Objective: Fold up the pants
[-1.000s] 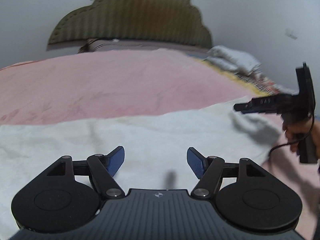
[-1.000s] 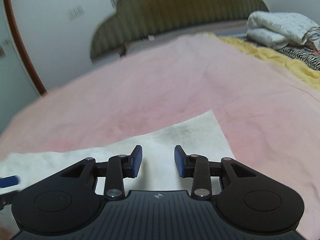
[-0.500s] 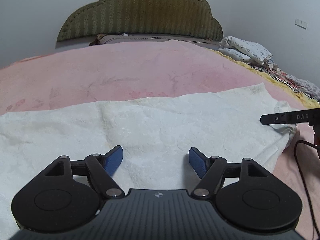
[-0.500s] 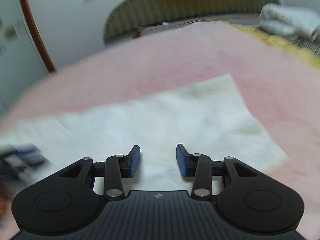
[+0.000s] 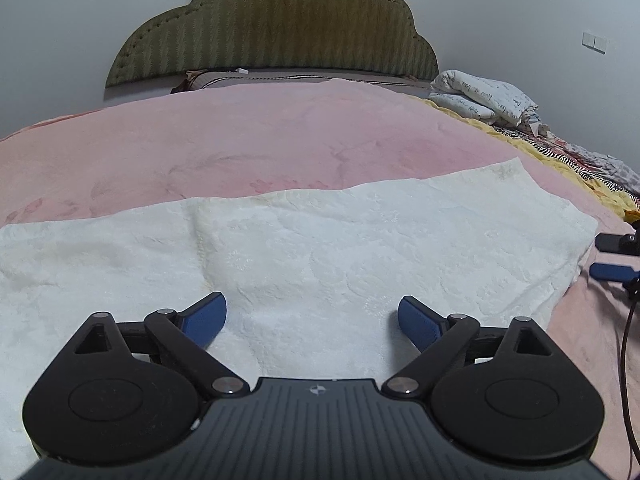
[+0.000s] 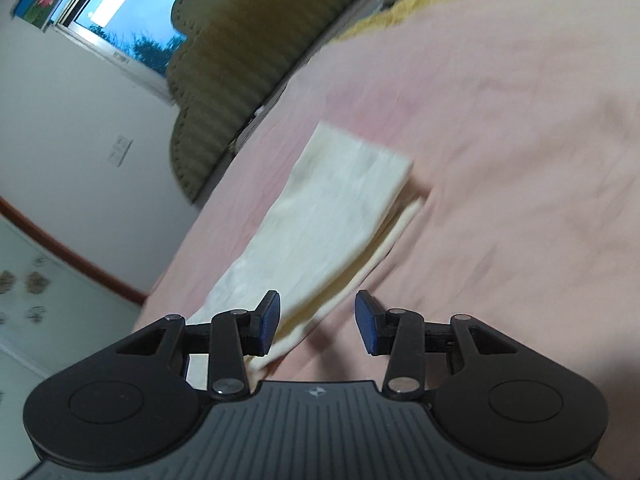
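Pants (image 5: 320, 248) lie across the frame centre on the pink bed (image 5: 240, 140), lengthwise fold apparently done. My left hand-held gripper (image 5: 312, 316) is opening, empty; right hand-held gripper (image 6: 316, 320) is opening too — nothing held. Next: grasp an end for the crosswise fold.

Two hand-held grippers are seen from their own wrist cameras. The left gripper (image 5: 312, 316) is built of matte black plastic, with a ribbed dark grey centre panel marked by a small round emblem, two round black discs, linkage bars pinned by silver screws, and blue finger pads (image 5: 206, 316). The right gripper (image 6: 316, 320) is made the same; its blue-tipped fingers and a thin dark cable (image 5: 626, 360) are seen in the left view
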`<control>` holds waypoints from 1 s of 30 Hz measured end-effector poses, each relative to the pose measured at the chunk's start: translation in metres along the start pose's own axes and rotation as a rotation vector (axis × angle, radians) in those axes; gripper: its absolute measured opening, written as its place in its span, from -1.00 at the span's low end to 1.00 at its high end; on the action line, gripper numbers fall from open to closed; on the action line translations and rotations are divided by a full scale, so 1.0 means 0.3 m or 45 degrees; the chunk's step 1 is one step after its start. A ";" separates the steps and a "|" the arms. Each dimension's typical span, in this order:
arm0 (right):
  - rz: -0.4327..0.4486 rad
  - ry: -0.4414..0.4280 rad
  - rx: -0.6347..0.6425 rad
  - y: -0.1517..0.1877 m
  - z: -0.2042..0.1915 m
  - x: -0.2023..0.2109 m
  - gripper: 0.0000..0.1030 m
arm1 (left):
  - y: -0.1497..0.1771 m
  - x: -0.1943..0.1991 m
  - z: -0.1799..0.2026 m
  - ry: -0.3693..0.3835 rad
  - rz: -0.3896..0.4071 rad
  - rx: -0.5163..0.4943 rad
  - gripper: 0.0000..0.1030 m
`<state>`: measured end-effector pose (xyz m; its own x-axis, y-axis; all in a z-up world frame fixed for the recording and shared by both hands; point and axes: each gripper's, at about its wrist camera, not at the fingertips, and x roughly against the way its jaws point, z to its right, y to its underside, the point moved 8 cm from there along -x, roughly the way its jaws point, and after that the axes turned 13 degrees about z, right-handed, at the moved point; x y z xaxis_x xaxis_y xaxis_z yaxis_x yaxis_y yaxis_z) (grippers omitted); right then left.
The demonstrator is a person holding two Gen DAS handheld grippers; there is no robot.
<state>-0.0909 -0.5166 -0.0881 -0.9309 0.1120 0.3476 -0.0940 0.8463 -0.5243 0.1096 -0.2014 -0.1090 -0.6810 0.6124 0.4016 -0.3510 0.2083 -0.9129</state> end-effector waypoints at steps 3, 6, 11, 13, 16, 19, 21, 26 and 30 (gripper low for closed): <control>-0.029 -0.009 0.010 0.021 -0.014 -0.057 -0.21 | 0.000 0.000 0.000 0.000 -0.001 0.000 0.86; 0.023 -0.023 -0.018 -0.003 -0.013 -0.092 -0.23 | 0.001 -0.001 0.001 0.001 -0.002 -0.001 0.89; 0.142 -0.024 -0.069 -0.070 0.016 -0.168 -0.23 | 0.004 -0.001 0.004 0.000 -0.006 -0.008 0.90; 0.172 -0.019 -0.067 -0.098 0.019 -0.210 -0.24 | 0.003 -0.002 0.004 -0.001 -0.005 -0.008 0.91; 0.214 0.009 -0.006 -0.135 0.020 -0.268 -0.36 | 0.004 -0.003 0.005 -0.001 -0.007 -0.011 0.92; 0.217 0.045 -0.002 -0.156 0.043 -0.314 -0.75 | 0.006 -0.004 0.005 -0.001 -0.008 -0.014 0.92; 0.222 0.047 0.032 -0.159 0.034 -0.316 -0.76 | 0.005 -0.004 0.005 -0.001 -0.009 -0.013 0.92; 0.286 0.014 0.108 -0.186 -0.016 -0.266 -0.77 | -0.002 0.002 -0.006 -0.021 0.007 0.010 0.87; 0.219 0.079 0.086 -0.182 0.015 -0.306 -0.77 | -0.040 0.023 -0.021 -0.029 0.032 0.112 0.86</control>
<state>-0.0019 -0.5754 -0.0950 -0.9119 0.2857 0.2946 0.0394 0.7755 -0.6302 0.1132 -0.1950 -0.0957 -0.7046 0.5986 0.3811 -0.3879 0.1248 -0.9132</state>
